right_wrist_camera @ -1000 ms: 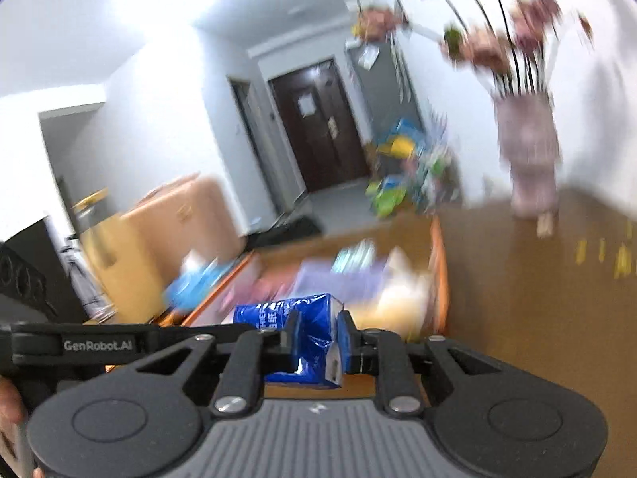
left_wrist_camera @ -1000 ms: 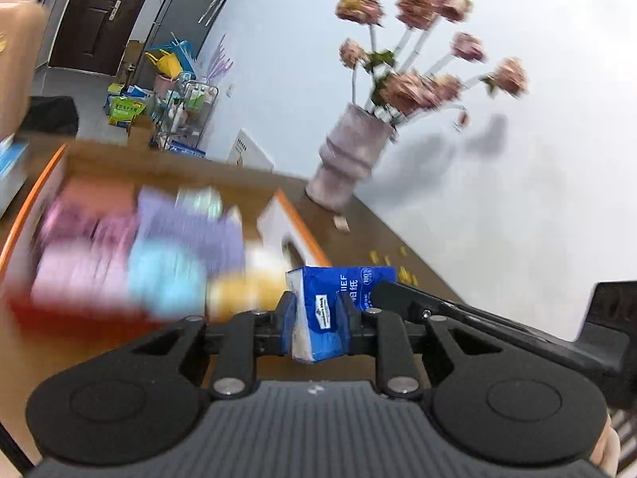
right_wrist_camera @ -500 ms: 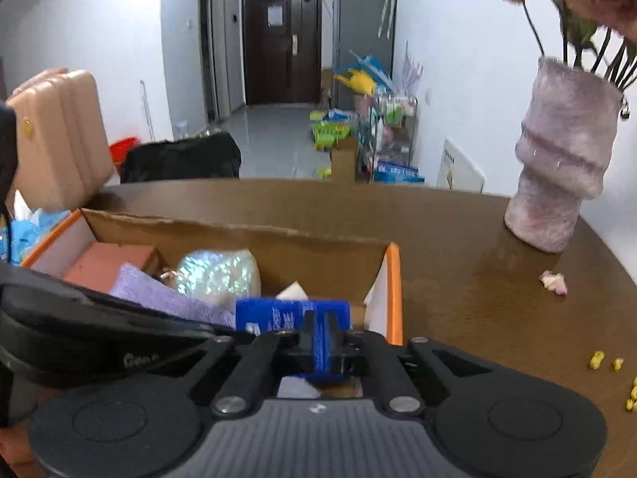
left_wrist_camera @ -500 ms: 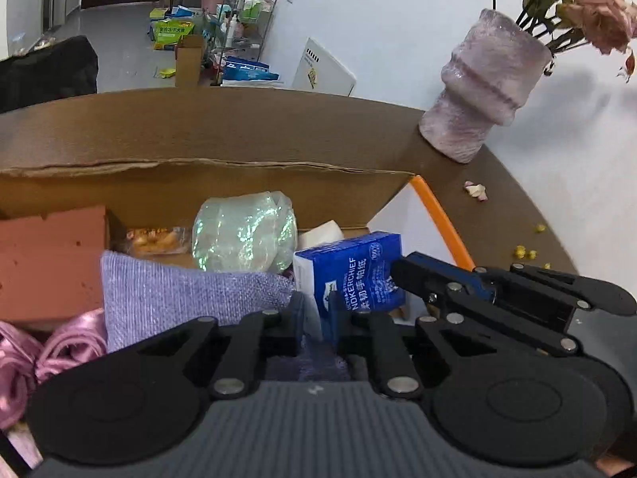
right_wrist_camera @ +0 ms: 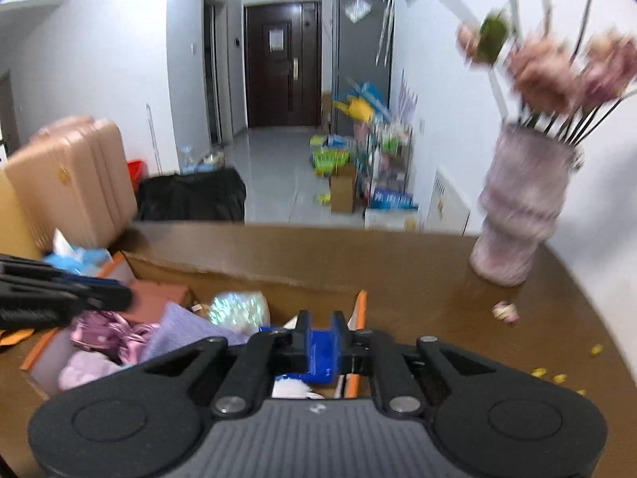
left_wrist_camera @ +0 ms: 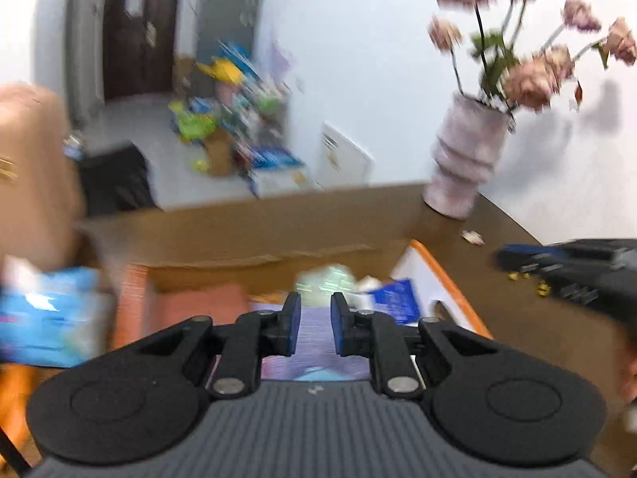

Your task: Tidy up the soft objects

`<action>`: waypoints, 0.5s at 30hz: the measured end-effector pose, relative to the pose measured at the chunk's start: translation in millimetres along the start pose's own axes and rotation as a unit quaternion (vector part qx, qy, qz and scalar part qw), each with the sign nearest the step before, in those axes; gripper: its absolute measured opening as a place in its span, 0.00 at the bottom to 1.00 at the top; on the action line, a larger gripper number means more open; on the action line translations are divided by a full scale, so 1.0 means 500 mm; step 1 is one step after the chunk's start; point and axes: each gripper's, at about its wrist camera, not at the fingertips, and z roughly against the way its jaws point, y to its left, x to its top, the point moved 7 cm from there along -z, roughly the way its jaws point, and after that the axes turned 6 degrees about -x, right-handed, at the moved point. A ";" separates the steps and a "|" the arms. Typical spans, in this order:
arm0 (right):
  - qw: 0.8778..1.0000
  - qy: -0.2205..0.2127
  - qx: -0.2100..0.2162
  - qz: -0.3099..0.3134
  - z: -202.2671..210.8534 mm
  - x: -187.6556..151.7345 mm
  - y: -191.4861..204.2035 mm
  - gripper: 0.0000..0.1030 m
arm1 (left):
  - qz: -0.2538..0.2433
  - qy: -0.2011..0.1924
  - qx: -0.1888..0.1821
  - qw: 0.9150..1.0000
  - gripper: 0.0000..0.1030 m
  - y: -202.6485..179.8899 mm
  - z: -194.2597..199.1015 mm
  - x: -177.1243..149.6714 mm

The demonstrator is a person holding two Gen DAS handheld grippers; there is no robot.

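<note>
The left tool (left_wrist_camera: 314, 324) hangs with its fingers apart and nothing between them, above the open cardboard box (left_wrist_camera: 254, 247) on the brown bench (left_wrist_camera: 501, 318). Just ahead and to its right, inside the box near the orange-edged flap, lies the blue tissue pack (left_wrist_camera: 394, 298). The right tool (right_wrist_camera: 317, 336) also has its fingers apart; that pack (right_wrist_camera: 320, 358) shows blue directly between and below them, but whether they touch it cannot be told. Left of the right tool the box holds a lilac cloth (right_wrist_camera: 179, 328), shiny pink fabric (right_wrist_camera: 103, 332) and a pale iridescent bundle (right_wrist_camera: 239, 306). Ahead and to the right stands a vase (right_wrist_camera: 517, 215).
</note>
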 end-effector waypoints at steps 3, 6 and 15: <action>1.000 -0.025 -0.005 0.000 0.086 0.008 -0.012 0.12 | -0.021 -0.046 0.064 0.997 0.33 0.037 0.100 -0.007; 0.997 -0.072 -0.004 -0.005 0.163 0.002 -0.016 0.54 | -0.025 -0.116 0.119 0.986 0.80 0.059 0.194 -0.024; 0.982 -0.187 -0.029 -0.007 0.276 -0.029 0.025 0.95 | -0.013 -0.189 0.133 0.973 0.89 0.046 0.330 -0.074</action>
